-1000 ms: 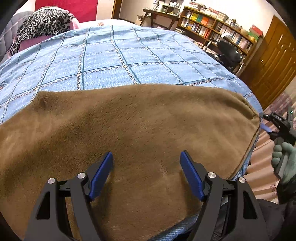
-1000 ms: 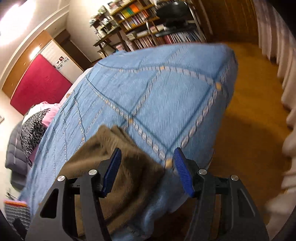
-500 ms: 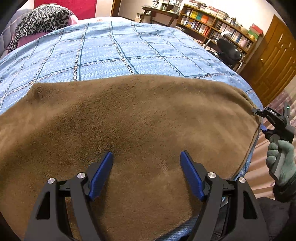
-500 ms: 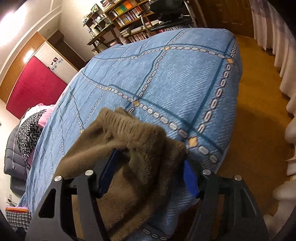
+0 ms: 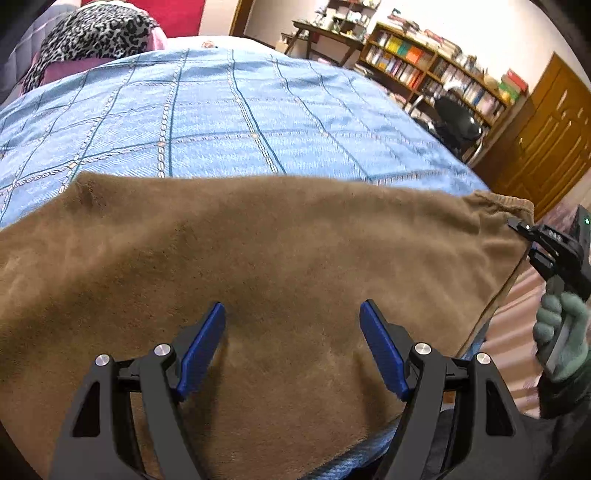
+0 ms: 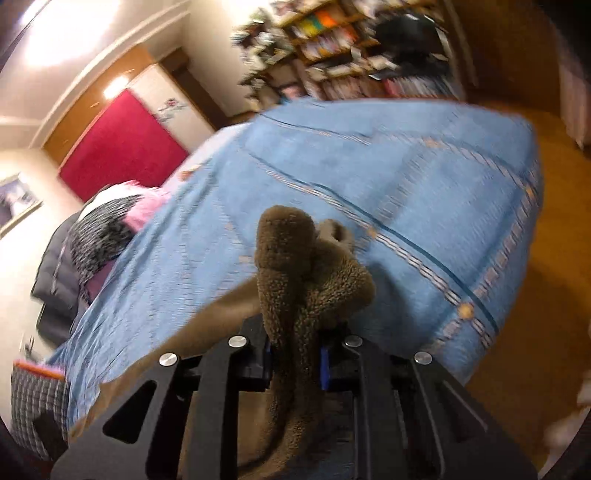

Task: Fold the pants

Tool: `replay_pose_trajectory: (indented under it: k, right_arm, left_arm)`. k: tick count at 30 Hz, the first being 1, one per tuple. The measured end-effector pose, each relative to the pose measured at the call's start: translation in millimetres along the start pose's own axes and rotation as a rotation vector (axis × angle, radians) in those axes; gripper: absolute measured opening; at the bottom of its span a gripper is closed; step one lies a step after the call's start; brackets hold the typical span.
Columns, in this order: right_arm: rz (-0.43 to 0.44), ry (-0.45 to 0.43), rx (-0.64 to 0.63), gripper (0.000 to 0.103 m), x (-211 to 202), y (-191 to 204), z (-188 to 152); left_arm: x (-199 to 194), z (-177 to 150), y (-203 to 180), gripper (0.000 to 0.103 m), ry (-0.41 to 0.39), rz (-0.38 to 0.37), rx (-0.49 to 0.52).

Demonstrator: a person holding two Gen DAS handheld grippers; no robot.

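Observation:
Brown fleece pants [image 5: 258, 266] lie spread across the near edge of a bed with a blue checked cover [image 5: 221, 122]. My left gripper [image 5: 291, 332] is open just above the middle of the pants, its blue pads apart. My right gripper [image 6: 295, 354] is shut on the right end of the pants [image 6: 306, 280], and the bunched fabric rises between its jaws. It also shows in the left wrist view [image 5: 554, 251], at the right corner of the pants, held by a gloved hand [image 5: 561, 332].
A leopard-print cloth and pink bedding [image 5: 92, 33] lie at the far left of the bed. Bookshelves [image 5: 424, 70], a black chair [image 5: 458, 125] and a wooden door [image 5: 546, 140] stand to the right. Wooden floor [image 6: 535, 332] runs past the bed's end.
My right gripper has closed on the right end of the pants and lifted it, bunching the fabric. The left gripper has stayed open over the pants.

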State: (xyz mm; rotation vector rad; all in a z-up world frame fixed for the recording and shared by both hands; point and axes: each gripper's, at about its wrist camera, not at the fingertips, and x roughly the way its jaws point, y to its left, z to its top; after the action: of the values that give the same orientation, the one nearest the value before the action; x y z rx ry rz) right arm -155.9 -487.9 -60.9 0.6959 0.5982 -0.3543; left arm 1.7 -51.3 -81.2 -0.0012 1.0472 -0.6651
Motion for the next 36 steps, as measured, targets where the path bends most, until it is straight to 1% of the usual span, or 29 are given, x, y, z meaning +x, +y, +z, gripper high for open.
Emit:
replay_pose_trajectory:
  k: [5, 8, 10, 14, 18, 19, 20, 23, 26, 29, 32, 34, 36]
  right_arm:
    - [0.122, -0.026, -0.176, 0.018, -12.6, 63.6, -2.3]
    - [0.211, -0.011, -0.258, 0.018, -13.7, 100.0, -9.2]
    - [0.252, -0.001, -0.308, 0.018, -12.8, 122.0, -15.0]
    - [0.332, 0.055, -0.395, 0.018, -4.5, 164.2, -38.0]
    - [0.393, 0.137, -0.481, 0.018, 10.2, 201.5, -66.9]
    - [0.401, 0.153, -0.508, 0.018, 14.1, 210.3, -74.8]
    - [0.411, 0.171, -0.547, 0.018, 18.1, 220.5, -85.2]
    - [0.435, 0.222, -0.645, 0.018, 29.0, 241.7, -112.2]
    - [0.469, 0.294, -0.717, 0.018, 38.1, 254.9, -136.1]
    - [0.506, 0.343, -0.793, 0.018, 36.9, 266.9, -156.9]
    - [0.520, 0.392, -0.851, 0.018, 41.6, 273.8, -175.9]
    - [0.523, 0.424, -0.868, 0.018, 46.6, 272.4, -182.1]
    - [0.529, 0.457, -0.885, 0.018, 48.9, 271.4, -190.2]
  left_arm:
    - [-16.4, 11.1, 9.0, 0.075, -0.047, -0.024, -0.045]
    - [-26.5, 16.6, 16.9, 0.075, -0.073, -0.046, -0.080]
    - [-31.6, 19.3, 21.7, 0.075, -0.085, -0.060, -0.100]
    - [-38.4, 23.8, 32.0, 0.075, -0.112, -0.084, -0.141]
    - [-43.7, 25.0, 41.8, 0.075, -0.126, -0.115, -0.177]
    - [-45.0, 24.6, 44.8, 0.077, -0.131, -0.126, -0.188]
    - [-46.4, 23.6, 47.9, 0.084, -0.134, -0.133, -0.198]
    - [-47.8, 20.1, 59.6, 0.084, -0.140, -0.167, -0.236]
    - [-47.0, 16.2, 70.0, 0.084, -0.133, -0.162, -0.261]
    - [-45.9, 11.8, 78.6, 0.085, -0.126, -0.172, -0.286]
    - [-42.5, 8.6, 88.9, 0.085, -0.112, -0.191, -0.329]
    - [-39.2, 6.6, 97.0, 0.085, -0.104, -0.194, -0.358]
    - [-37.5, 6.0, 101.4, 0.085, -0.099, -0.214, -0.375]
